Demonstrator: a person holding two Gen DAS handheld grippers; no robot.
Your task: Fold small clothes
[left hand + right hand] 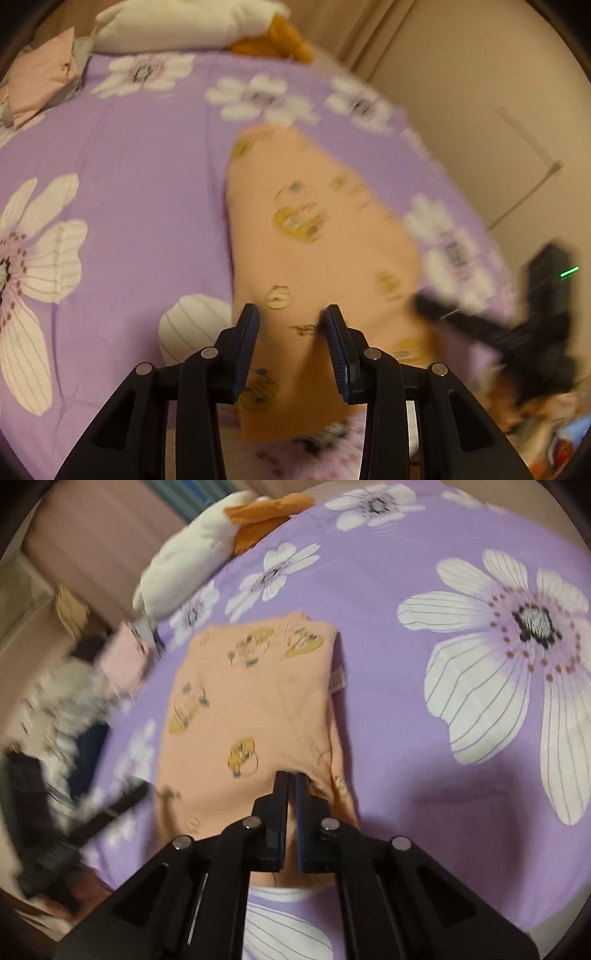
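Note:
A small peach garment with yellow cartoon prints lies partly folded on the purple flowered bed sheet. My left gripper is open just above the garment's near end, its jaws apart with cloth showing between them. In the right wrist view the same garment lies flat, and my right gripper is shut on its near edge. The right gripper also shows as a blurred black shape at the right of the left wrist view.
A white and orange plush toy lies at the bed's far end, with a folded pink cloth beside it. A pile of other clothes sits at the bed's edge. A beige wall borders the bed.

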